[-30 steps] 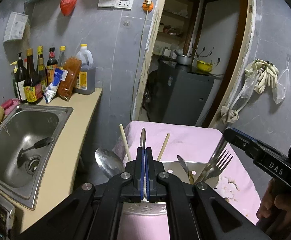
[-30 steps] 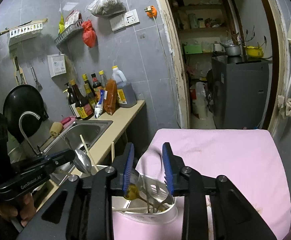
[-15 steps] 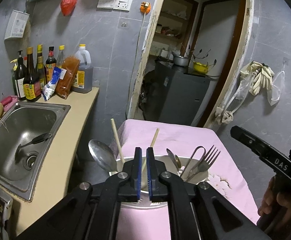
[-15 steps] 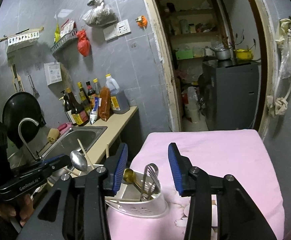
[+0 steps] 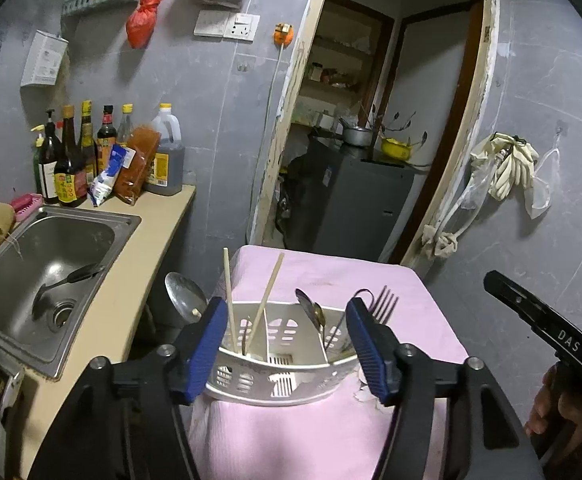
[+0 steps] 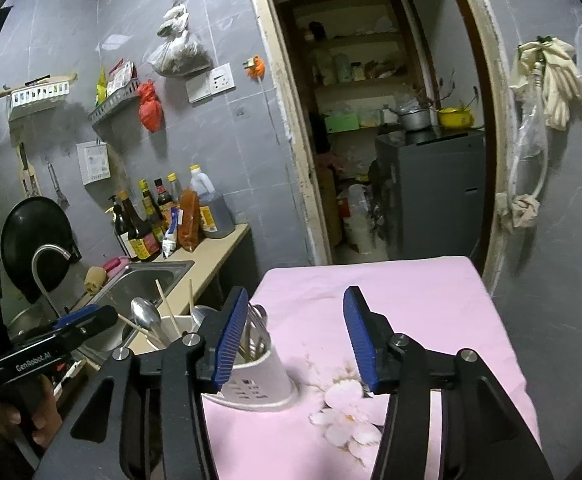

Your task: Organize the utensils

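Note:
A white slotted utensil holder stands on the pink-covered table. Two chopsticks stand in its left compartment, a spoon in the middle, a fork at the right; a large metal spoon sticks out at the left. My left gripper is open and empty just in front of the holder. My right gripper is open and empty above the table, to the right of the holder.
A steel sink with a ladle sits on the counter at the left, bottles behind it. A doorway opens behind the table. Gloves hang on the right wall.
The left gripper opened from shut and drew back from the holder, leaving the utensil in it. The right gripper opened wider and pulled back and up to the right.

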A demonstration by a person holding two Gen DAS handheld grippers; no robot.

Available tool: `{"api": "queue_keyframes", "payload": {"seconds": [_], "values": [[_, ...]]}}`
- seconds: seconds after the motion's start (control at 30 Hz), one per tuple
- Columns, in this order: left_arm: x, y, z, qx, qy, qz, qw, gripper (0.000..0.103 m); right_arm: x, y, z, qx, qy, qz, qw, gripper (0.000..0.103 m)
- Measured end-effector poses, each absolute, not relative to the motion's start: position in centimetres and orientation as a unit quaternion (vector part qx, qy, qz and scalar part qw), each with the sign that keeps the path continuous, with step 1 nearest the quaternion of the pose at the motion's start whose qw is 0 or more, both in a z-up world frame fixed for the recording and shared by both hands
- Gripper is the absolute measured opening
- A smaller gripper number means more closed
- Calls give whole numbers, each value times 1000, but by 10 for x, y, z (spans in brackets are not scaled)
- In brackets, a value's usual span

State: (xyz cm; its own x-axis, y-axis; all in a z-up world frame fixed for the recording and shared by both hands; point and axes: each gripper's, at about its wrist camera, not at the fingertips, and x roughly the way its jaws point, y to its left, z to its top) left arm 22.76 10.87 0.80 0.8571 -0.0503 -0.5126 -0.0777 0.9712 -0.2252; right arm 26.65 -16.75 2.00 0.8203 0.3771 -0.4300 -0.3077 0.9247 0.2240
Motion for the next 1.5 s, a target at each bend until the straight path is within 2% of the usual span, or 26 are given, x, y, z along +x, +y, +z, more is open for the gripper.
{"api": "queue_keyframes", "payload": {"seconds": [0.03,0.17,0.23,0.4,0.57,0.6,0.73,1.1,1.5], "values": [[224,106,9,-119,267,8,956,65,261,-173,21,71,238,178,952,45],[204,94,13,-119,260,16,958,76,243,-190,26,70,231,173,955,61],[195,90,15,-120,256,18,959,82,233,-200,29,69,227,167,957,65],[164,74,23,-122,238,22,963,89,205,-221,36,67,215,161,961,74],[136,58,28,-118,227,35,966,95,173,-236,42,52,201,157,966,97],[130,55,29,-117,224,39,967,97,168,-238,43,49,198,156,967,98],[104,45,31,-108,208,52,971,100,141,-252,47,41,189,146,970,101],[49,20,33,-85,182,65,977,101,85,-280,54,28,172,124,977,101],[23,9,33,-75,179,59,979,101,53,-281,61,12,163,125,979,101]]}}
